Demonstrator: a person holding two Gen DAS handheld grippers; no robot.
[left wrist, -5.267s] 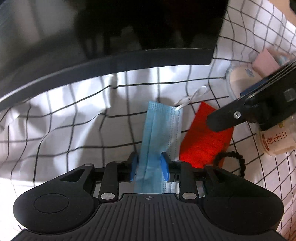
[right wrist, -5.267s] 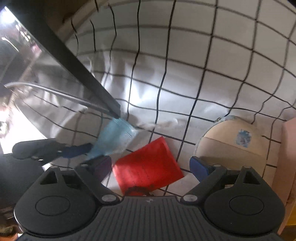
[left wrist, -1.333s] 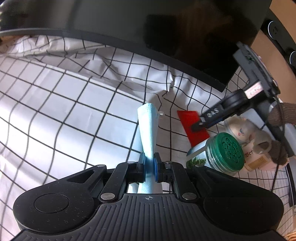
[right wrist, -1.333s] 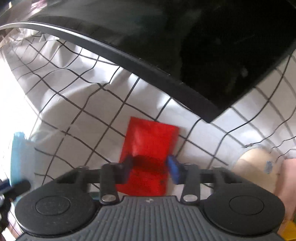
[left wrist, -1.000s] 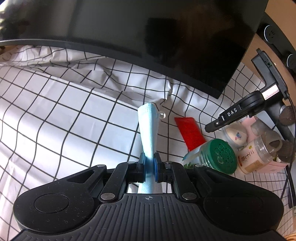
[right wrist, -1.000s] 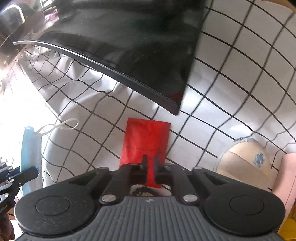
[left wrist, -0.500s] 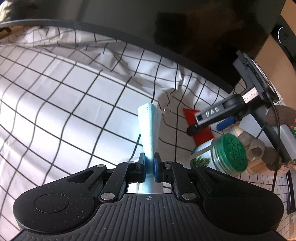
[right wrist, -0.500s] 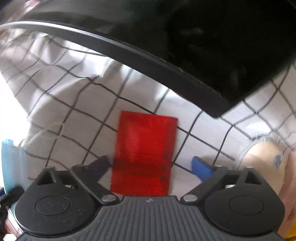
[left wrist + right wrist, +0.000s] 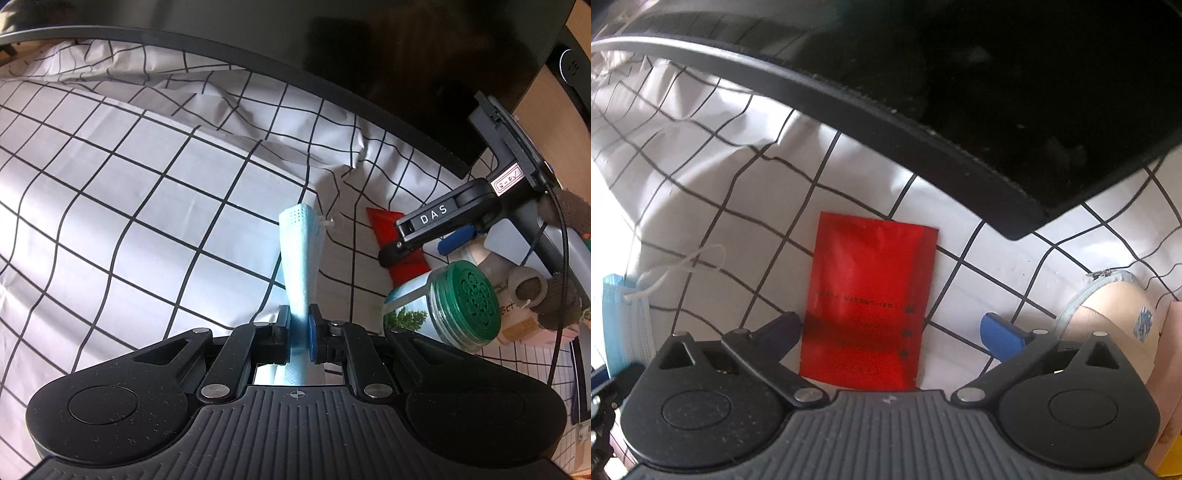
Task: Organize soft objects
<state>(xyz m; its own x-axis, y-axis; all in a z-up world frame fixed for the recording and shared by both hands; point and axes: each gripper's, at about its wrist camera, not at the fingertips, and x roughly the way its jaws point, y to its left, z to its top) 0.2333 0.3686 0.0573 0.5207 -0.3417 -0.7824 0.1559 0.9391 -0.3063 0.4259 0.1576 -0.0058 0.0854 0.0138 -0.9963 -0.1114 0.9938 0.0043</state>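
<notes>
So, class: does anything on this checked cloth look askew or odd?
Yes: the checked cloth is rumpled into folds below the dark monitor. The blue face mask is squeezed narrow in the left gripper, not flat.

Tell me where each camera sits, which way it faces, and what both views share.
Left wrist: sits on the left gripper, looking forward along jaws shut on the blue mask, over the checked cloth toward the monitor; the right gripper and a green-lidded jar show at right.
Right wrist: sits on the right gripper, looking down past open jaws at the red packet on the cloth, below the monitor.
Shared: mask, red packet, cloth, monitor.
</notes>
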